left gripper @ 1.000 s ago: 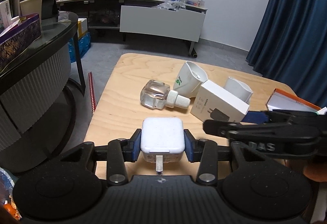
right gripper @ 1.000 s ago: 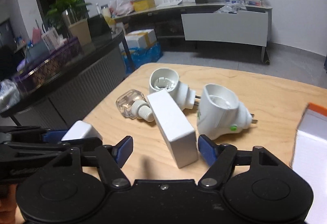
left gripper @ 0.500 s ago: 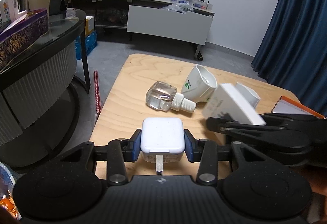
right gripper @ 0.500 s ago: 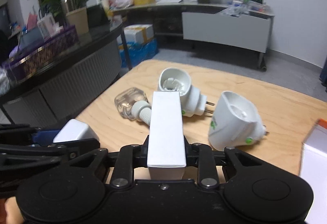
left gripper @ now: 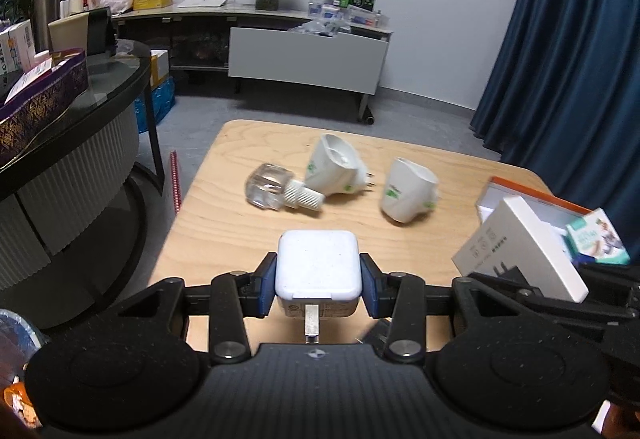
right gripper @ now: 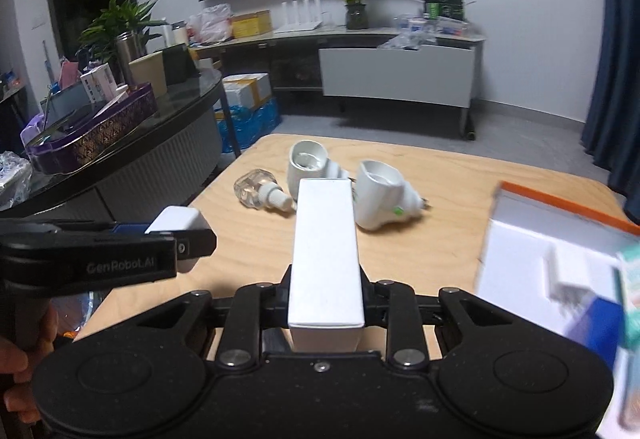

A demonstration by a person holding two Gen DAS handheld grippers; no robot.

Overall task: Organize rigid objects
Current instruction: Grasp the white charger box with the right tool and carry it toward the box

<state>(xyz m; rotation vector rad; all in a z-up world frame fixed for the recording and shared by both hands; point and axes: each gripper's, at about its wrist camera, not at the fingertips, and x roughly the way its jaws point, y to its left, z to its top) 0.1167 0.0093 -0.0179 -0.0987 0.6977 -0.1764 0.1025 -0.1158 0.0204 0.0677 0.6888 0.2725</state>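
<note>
Your left gripper point(left gripper: 319, 291) is gripping the white charger point(left gripper: 317, 265); your right gripper point(right gripper: 326, 313) is clamping the white box point(right gripper: 326, 255). Two plug-in diffusers point(left gripper: 334, 171) and a bottle point(left gripper: 268, 191) are lying unsorted on the table point(left gripper: 224, 235).

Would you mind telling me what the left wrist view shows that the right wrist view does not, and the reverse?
Only the left wrist view shows the metal prong under the white charger clamped in the left gripper, and the printed side of the white box.

Only the right wrist view shows the right gripper shut on that box's plain narrow face, the moulded white insert inside the orange-edged box, and a hand on the left gripper's handle.

Both show the wooden table, the clear bottle and two white plug-in units.
</note>
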